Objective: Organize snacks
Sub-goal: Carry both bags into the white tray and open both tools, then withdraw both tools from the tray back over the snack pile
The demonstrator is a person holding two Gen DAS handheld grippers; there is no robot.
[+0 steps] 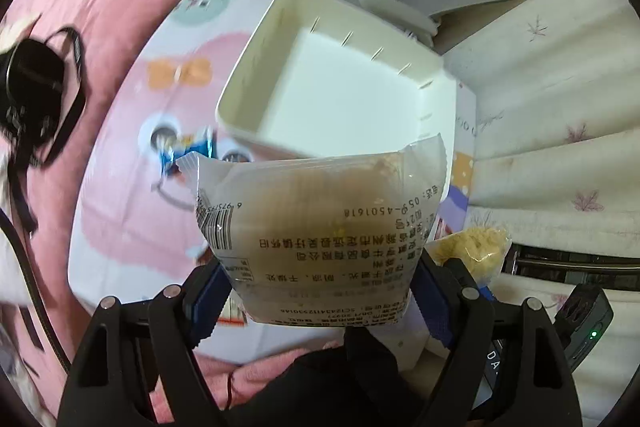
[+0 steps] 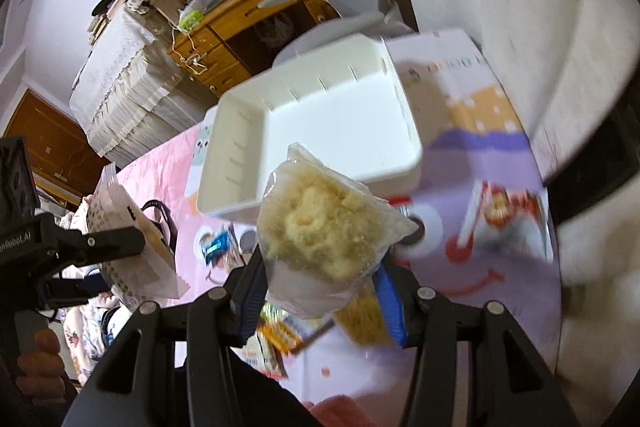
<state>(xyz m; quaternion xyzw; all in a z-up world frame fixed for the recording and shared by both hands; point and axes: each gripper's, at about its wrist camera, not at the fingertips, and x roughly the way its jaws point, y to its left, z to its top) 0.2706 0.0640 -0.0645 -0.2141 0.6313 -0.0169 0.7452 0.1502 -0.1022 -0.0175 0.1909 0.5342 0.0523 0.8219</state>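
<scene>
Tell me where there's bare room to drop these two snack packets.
The white bin is empty inside, floor bare wall to wall. The mat's purple patch, between bin and red packet, is bare. Nearer, around the blue wrapper, it's crowded.

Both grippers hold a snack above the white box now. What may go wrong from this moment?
The left gripper pinches only the bottom edge of the printed packet, so it may swing or slip out. The right gripper grips the clear bag low too. Both hang near the white box rim and might miss it.
</scene>
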